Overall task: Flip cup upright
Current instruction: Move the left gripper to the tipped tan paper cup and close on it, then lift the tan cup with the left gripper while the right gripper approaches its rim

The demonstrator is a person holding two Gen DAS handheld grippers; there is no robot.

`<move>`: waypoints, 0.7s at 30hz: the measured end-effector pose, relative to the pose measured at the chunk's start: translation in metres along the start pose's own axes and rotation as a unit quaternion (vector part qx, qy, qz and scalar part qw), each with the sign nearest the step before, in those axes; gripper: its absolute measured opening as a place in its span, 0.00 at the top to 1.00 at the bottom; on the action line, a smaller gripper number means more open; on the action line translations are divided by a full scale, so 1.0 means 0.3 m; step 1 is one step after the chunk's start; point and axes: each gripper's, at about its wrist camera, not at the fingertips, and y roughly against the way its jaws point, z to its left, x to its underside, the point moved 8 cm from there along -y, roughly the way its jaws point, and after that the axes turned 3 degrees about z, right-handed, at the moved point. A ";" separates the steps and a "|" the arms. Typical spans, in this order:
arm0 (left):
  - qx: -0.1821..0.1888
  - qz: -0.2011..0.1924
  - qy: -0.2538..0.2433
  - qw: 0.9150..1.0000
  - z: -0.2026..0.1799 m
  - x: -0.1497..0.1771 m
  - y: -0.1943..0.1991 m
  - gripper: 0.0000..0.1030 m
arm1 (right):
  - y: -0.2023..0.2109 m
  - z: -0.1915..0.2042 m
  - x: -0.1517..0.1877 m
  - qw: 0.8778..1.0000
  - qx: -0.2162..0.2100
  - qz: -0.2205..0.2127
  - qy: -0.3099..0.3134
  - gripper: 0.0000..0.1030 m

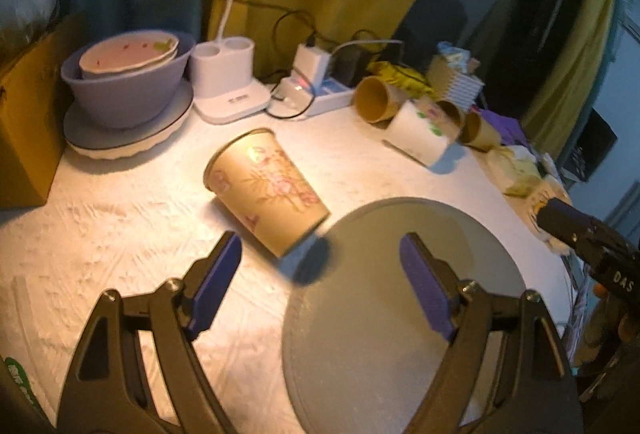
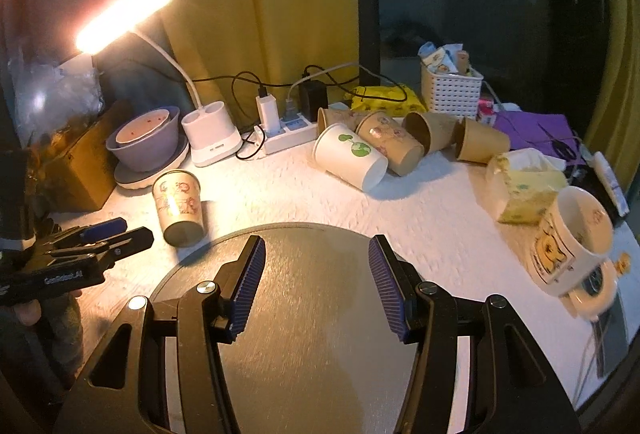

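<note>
A tan paper cup with a flower print (image 1: 266,191) lies on its side on the white cloth, rim pointing toward the far left, base toward me. It also shows in the right wrist view (image 2: 178,207). My left gripper (image 1: 320,256) is open and empty, its fingers just short of the cup's base. My right gripper (image 2: 316,284) is open and empty above the round grey plate (image 2: 320,354). The left gripper shows at the left edge of the right wrist view (image 2: 104,234), beside the cup.
The grey plate (image 1: 380,314) lies right of the cup. Several paper cups (image 2: 372,149) lie on their sides at the back. A purple bowl stack (image 1: 124,89), lamp base (image 1: 228,81), power strip (image 1: 316,93), tissue pack (image 2: 524,185) and a white mug (image 2: 572,238) stand around.
</note>
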 end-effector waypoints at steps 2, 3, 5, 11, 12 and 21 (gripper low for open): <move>-0.005 0.007 0.012 1.000 0.022 -0.014 -0.034 0.20 | -0.036 -0.006 -0.011 1.000 -0.006 0.007 0.000 0.45; -0.008 0.010 0.017 1.000 0.032 -0.020 -0.051 0.20 | -0.055 -0.010 -0.018 1.000 -0.009 0.010 0.001 0.45; -0.010 0.020 0.030 0.999 0.051 -0.030 -0.089 0.20 | -0.093 -0.016 -0.025 1.000 -0.014 0.016 0.001 0.45; -0.005 0.048 0.065 0.997 0.088 -0.057 -0.190 0.20 | -0.195 -0.022 -0.035 0.999 -0.031 0.033 -0.001 0.45; -0.004 0.055 0.070 0.996 0.091 -0.060 -0.210 0.20 | -0.210 -0.022 -0.040 0.999 -0.034 0.034 0.000 0.45; -0.008 0.075 0.069 0.995 0.081 -0.076 -0.311 0.30 | -0.270 -0.037 -0.042 0.998 -0.050 0.044 -0.007 0.45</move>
